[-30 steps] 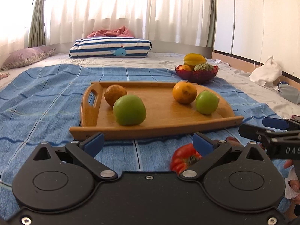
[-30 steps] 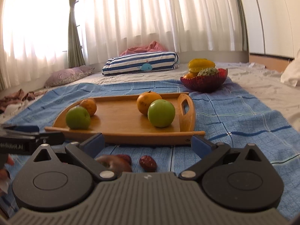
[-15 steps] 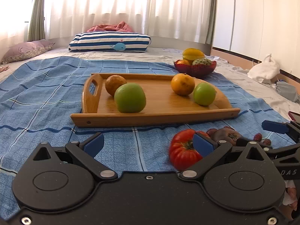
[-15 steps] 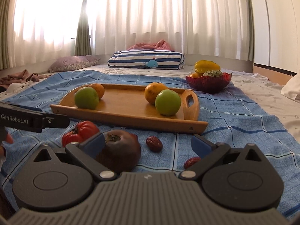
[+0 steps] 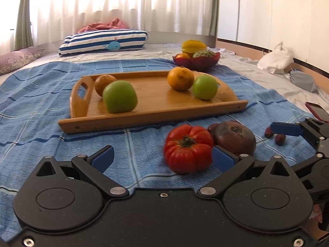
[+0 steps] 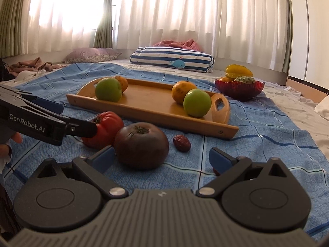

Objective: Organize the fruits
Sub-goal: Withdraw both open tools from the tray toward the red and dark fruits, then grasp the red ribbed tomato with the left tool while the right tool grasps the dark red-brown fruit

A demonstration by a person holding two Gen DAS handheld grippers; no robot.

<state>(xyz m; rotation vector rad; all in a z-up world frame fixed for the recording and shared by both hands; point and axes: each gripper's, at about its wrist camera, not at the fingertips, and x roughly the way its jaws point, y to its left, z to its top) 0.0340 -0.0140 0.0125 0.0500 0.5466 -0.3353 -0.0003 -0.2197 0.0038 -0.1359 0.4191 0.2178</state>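
A wooden tray [image 5: 156, 111] on a blue cloth holds two green apples [image 5: 119, 96] [image 5: 205, 87] and two oranges [image 5: 180, 78] [image 5: 103, 84]. In front of it lie a red tomato [image 5: 188, 148], a dark purple tomato [image 5: 233, 137] and small red dates [image 5: 280, 137]. My left gripper [image 5: 162, 158] is open and empty, its right finger beside the red tomato. My right gripper [image 6: 161, 158] is open and empty, the dark tomato [image 6: 141, 145] just ahead of its left finger, a date [image 6: 181, 143] beyond, the red tomato [image 6: 105, 128] to the left.
A red bowl [image 5: 196, 60] with starfruit and other fruit stands behind the tray. A striped pillow [image 5: 102, 43] lies at the back. A red phone [image 5: 317, 111] lies at the right. A white bag [image 5: 275, 59] sits far right.
Both grippers have risen and tilted down. The tomatoes and dates, mostly hidden under the grippers before, now show fully in front of the fingers. Both stay open.
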